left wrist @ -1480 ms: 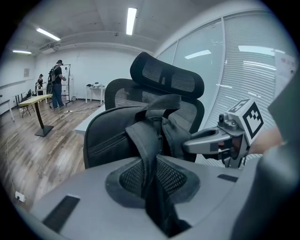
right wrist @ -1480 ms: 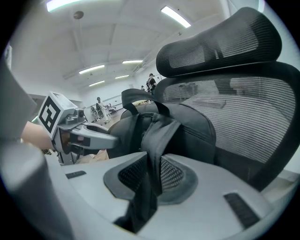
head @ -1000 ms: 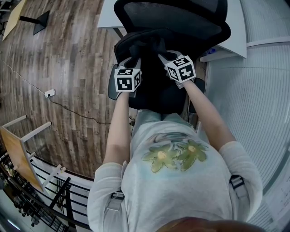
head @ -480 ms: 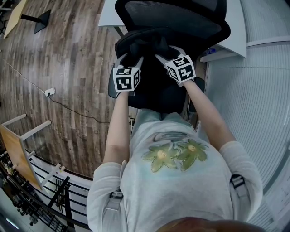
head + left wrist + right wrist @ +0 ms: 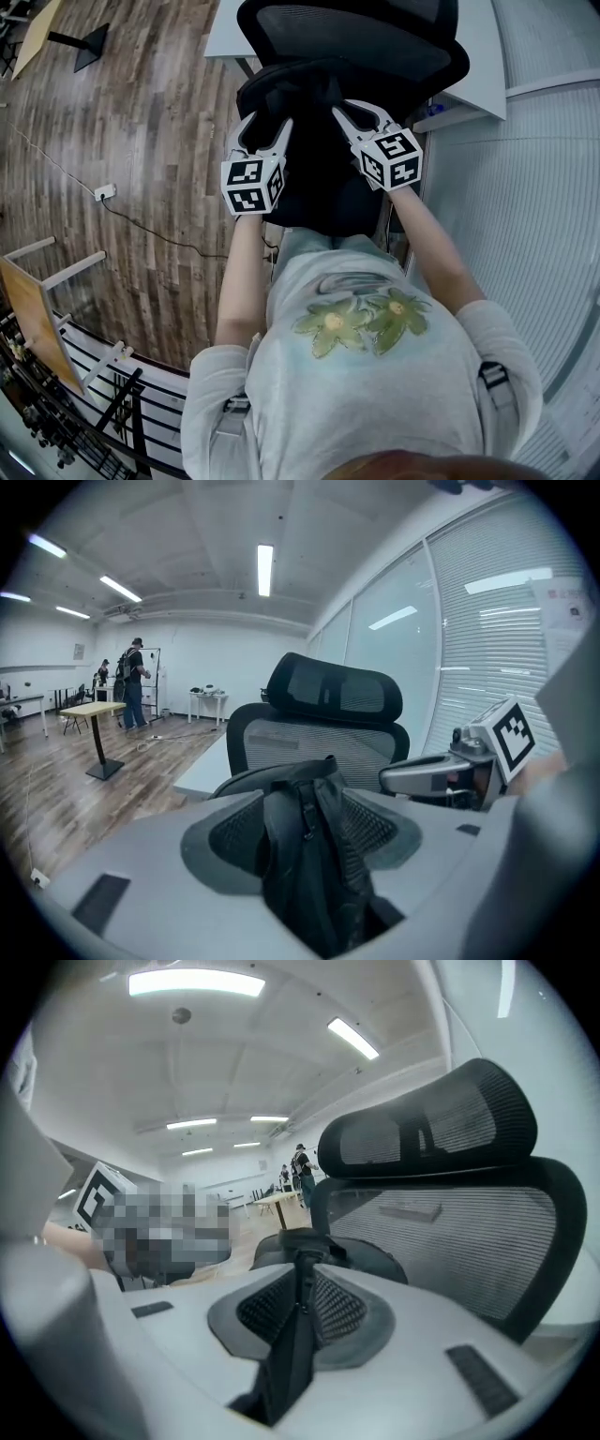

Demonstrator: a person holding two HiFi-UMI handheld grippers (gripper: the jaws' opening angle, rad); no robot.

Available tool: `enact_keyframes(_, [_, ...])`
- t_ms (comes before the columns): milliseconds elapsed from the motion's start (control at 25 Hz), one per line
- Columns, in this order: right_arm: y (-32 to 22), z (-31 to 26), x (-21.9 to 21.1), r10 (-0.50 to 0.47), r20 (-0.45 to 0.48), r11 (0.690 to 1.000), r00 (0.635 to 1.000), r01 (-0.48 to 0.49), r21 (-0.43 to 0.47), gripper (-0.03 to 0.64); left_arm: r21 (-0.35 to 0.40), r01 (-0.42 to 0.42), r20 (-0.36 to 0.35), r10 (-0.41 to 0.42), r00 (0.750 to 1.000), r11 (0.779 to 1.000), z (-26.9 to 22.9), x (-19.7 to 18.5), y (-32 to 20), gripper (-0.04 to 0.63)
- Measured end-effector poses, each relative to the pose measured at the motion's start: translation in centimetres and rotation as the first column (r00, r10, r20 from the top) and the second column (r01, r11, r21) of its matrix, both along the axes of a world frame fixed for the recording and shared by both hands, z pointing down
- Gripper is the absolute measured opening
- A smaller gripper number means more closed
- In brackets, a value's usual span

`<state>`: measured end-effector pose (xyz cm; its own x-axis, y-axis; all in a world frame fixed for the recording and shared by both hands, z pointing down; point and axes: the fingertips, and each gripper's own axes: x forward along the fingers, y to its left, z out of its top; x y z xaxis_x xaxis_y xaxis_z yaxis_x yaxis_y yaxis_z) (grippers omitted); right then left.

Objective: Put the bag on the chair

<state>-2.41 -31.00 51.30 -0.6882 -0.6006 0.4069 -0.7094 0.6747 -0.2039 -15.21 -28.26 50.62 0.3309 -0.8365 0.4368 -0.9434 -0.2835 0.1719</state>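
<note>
Black bag (image 5: 300, 89) on chair (image 5: 375, 42) seat, against backrest. Left hand-held gripper (image 5: 265, 127) spread wide, jaws just been opening, bag cloth between them, not squeezed. Right hand-held gripper (image 5: 359, 114) just been closing, now pinching thin bag strap.

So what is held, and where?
Right hand-held gripper, jaws just closed, pinches the bag by its strap. Left hand-held gripper, jaws just opened, grips nothing; bag fabric sits between them.
</note>
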Motion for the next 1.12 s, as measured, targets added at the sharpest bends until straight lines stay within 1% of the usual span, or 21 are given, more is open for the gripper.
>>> enact_keyframes(80, [0.8,-1.4,0.1,0.001,0.033,1.000,0.999,-0.001,0.016,0.028,0.026,-0.023,0.029,0.022,0.999,0.999,-1.0,0.6,0.9,0.246])
enact_keyframes(160, [1.6,-2.3,0.1,-0.008,0.048,1.000,0.999,0.007,0.028,0.008,0.050,-0.033,0.050,0.030,0.998,0.998,-1.9,1.2,1.8,0.220])
enact_keyframes(240, [2.6,-3.0,0.0,-0.027,0.063,0.999,0.998,0.025,0.031,0.008,0.076,-0.024,0.041,0.021,0.999,0.997,-3.0,1.5,2.5,0.194])
enact_keyframes(360, [4.4,-3.9,0.2,-0.052,0.078,0.998,0.996,0.049,0.045,0.006,0.115,-0.002,0.029,-0.001,1.000,0.993,-4.6,2.1,3.8,0.137])
enact_keyframes(520, [6.6,-4.7,0.3,-0.092,0.071,0.995,0.993,0.089,0.052,0.006,0.111,-0.017,0.064,0.009,0.998,0.994,-5.3,2.9,5.7,0.076])
enact_keyframes(560, [7.1,-4.9,0.3,-0.101,0.073,0.994,0.992,0.097,0.052,0.006,0.108,-0.019,0.066,0.012,0.998,0.994,-5.4,3.1,6.1,0.043])
enact_keyframes(600, [7.5,-5.0,0.4,-0.107,0.075,0.993,0.991,0.103,0.055,0.006,0.105,-0.021,0.061,0.015,0.998,0.994,-5.5,3.4,6.6,0.032])
enact_keyframes(720, [8.9,-5.4,0.7,-0.120,0.077,0.991,0.990,0.115,0.067,0.006,0.098,-0.030,0.032,0.027,0.999,0.995,-5.7,4.3,7.8,0.018])
enact_keyframes(800, [9.8,-5.5,0.7,-0.133,0.082,0.990,0.988,0.128,0.065,0.006,0.092,-0.038,0.028,0.035,0.999,0.995,-5.5,4.9,8.5,0.017])
enact_keyframes(1000, [11.4,-5.9,0.4,-0.167,0.070,0.984,0.983,0.162,0.075,0.006,0.071,-0.051,0.072,0.046,0.996,0.996,-5.0,5.8,10.0,0.017])
enact_keyframes(1120, [12.2,-6.2,0.4,-0.173,0.061,0.983,0.983,0.168,0.079,0.005,0.074,-0.059,0.062,0.054,0.997,0.996,-5.3,6.2,10.9,0.017])
